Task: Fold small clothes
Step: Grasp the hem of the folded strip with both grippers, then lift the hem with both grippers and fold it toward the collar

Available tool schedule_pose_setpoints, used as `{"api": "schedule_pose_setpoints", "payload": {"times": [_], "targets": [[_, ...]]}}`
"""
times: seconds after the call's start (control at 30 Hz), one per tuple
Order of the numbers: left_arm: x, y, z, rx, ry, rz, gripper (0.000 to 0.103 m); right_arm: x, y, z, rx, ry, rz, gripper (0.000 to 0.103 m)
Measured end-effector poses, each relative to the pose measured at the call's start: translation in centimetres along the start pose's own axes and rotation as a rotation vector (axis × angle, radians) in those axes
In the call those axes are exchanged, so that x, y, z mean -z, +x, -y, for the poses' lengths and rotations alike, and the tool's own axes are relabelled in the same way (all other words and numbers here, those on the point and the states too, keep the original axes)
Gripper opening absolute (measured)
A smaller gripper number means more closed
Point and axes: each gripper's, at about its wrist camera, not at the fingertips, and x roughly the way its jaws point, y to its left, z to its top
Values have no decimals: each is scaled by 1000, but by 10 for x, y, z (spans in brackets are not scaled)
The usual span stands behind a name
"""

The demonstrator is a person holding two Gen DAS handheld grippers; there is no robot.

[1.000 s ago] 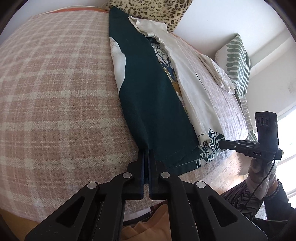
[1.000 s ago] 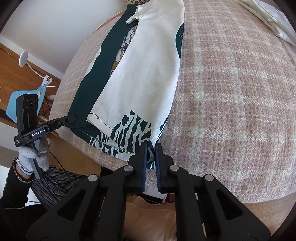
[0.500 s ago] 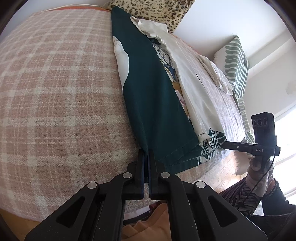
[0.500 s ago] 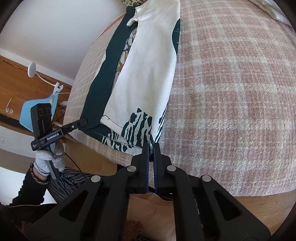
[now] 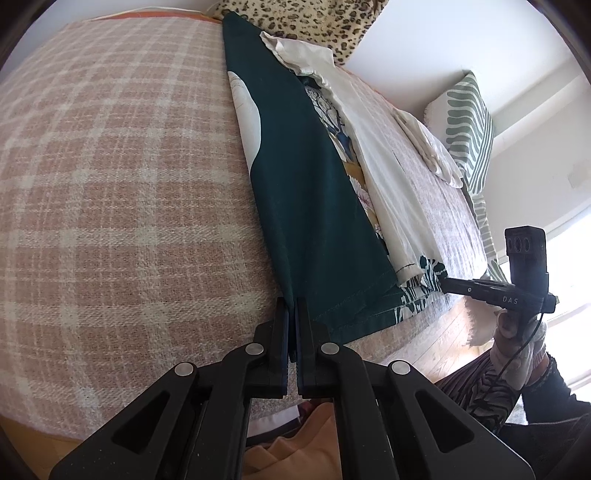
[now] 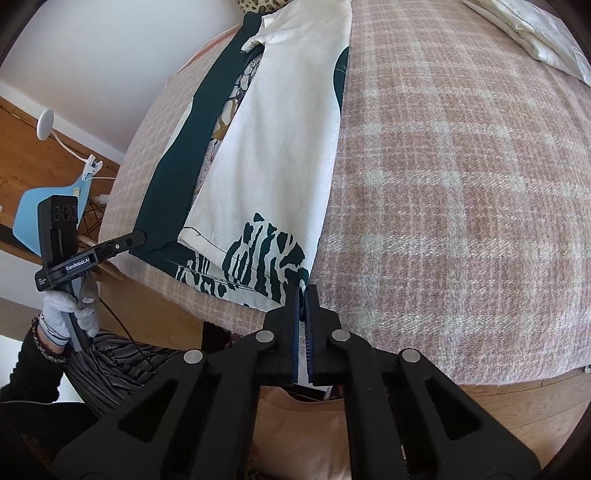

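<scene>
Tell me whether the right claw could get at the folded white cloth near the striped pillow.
Probably not right now: the right claw is shut on the garment's hem corner, and the white cloth lies far across the bed.

A bed covered with a pink-and-cream checked woven blanket (image 5: 122,206) carries everything here. A long, narrow folded garment of dark green and cream printed fabric (image 5: 310,206) lies flat on the blanket, running straight away from the left gripper (image 5: 291,314), whose closed tips pinch its near left corner at the bed's front edge; the right gripper (image 6: 303,295) pinches the near right corner, where a green-on-cream zebra print shows. Beyond the garment's far end rests a leopard-print pillow (image 5: 317,22). To the right of the right gripper, far up the blanket, lies a folded cream cloth (image 6: 535,37), next to a green-and-white striped cushion (image 5: 469,125).
</scene>
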Motion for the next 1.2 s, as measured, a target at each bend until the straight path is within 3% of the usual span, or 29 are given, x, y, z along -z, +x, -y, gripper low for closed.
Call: {"api": "schedule_pose_setpoints", "payload": {"times": [0.17, 0.27, 0.37, 0.43, 0.5, 0.53, 0.57, 0.6, 0.63, 0.8, 0.93, 1.2], "targets": [[1, -2, -2, 17, -8, -4, 1, -5, -6, 14, -63, 53, 23, 4], [0, -5, -4, 13, -40, -13, 7, -9, -5, 26, -114, 119, 11, 26], [0, -7, -4, 28, -63, -6, 17, -10, -5, 24, -134, 120, 10, 30], [-1, -5, -5, 54, -77, -10, 26, -10, -1, 18, -117, 96, 7, 30], [-2, -5, -3, 49, -66, -5, 26, -11, 2, 8, -92, 55, 12, 30], [-2, -4, -2, 47, -62, 2, 22, -10, 2, 4, -77, 31, 12, 30], [-2, -3, -2, 36, -63, 1, 17, -9, 2, -1, -59, 10, 13, 23], [-4, 0, -2, 38, -65, -12, 0, -9, 5, -4, -42, -4, 6, 9], [-4, 1, -4, 44, -72, -15, 0, -8, 6, -4, -41, -5, -1, 8], [-7, -2, 1, 65, -68, -1, 0, -10, 2, 4, -114, 51, 11, 6], [-18, -8, 5, 114, -86, 28, 0, -18, -16, 10, -204, 99, 71, 5], [-72, -25, 25, 139, -41, 145, 0, -56, -38, 3, -262, 118, 179, 5]]}}
